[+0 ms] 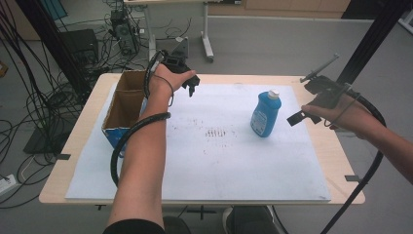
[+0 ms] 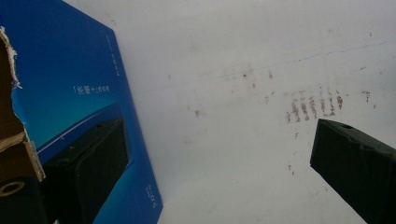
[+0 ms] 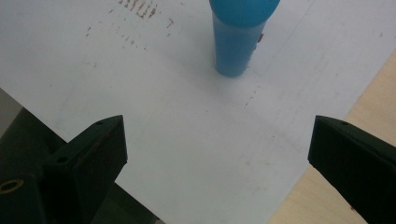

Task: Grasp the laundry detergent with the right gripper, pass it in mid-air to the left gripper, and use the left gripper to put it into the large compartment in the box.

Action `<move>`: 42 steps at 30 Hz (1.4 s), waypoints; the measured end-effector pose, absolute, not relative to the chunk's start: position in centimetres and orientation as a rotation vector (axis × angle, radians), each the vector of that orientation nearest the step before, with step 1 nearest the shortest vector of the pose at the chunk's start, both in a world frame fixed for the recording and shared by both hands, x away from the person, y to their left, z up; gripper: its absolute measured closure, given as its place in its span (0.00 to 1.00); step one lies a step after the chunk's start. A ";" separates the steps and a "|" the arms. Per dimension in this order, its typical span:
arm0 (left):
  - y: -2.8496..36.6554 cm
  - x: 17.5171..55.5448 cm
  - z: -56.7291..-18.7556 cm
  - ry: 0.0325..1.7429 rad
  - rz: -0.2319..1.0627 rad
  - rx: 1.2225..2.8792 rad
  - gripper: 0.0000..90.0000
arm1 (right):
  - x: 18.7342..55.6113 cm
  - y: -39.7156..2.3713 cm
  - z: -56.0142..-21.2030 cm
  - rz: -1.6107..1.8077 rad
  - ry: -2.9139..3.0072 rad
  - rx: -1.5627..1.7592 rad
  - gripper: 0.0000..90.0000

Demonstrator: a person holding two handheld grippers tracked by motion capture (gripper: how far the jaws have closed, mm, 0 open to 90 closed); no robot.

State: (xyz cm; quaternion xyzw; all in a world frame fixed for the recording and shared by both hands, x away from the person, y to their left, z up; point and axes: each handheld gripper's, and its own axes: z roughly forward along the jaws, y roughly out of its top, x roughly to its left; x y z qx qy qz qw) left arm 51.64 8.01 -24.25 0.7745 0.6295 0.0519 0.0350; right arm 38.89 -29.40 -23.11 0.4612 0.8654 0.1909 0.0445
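Your right gripper [image 1: 303, 116] hangs at the table's right edge, jaws spread wide and empty, lined up on the blue bottle [image 1: 266, 114], which stands upright on the white sheet [image 1: 219, 161], clear on all sides for a side grab. Your left gripper [image 1: 187, 83] is raised beside the open cardboard box [image 1: 127, 105], jaws also wide apart and empty, likely ready to steady or receive.

Setting: a lab or workshop. Around the wooden table [image 1: 336, 161], bundled cables [image 1: 29, 97] cross the grey floor [image 1: 272, 44]; beyond it stand electronic equipment [image 1: 122, 29] and a second desk's legs [image 1: 207, 39].
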 end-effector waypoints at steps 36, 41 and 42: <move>7.5 51.2 -25.7 1.901 0.172 2.428 0.05 | 41.1 -28.6 -32.9 0.936 2.419 1.315 0.04; 7.7 51.2 -25.8 1.906 0.172 2.428 0.05 | 41.3 -28.3 -33.8 0.956 2.377 1.291 0.04; 7.7 51.2 -25.8 1.905 0.173 2.427 0.05 | 41.3 -28.2 -34.0 0.959 2.373 1.290 0.04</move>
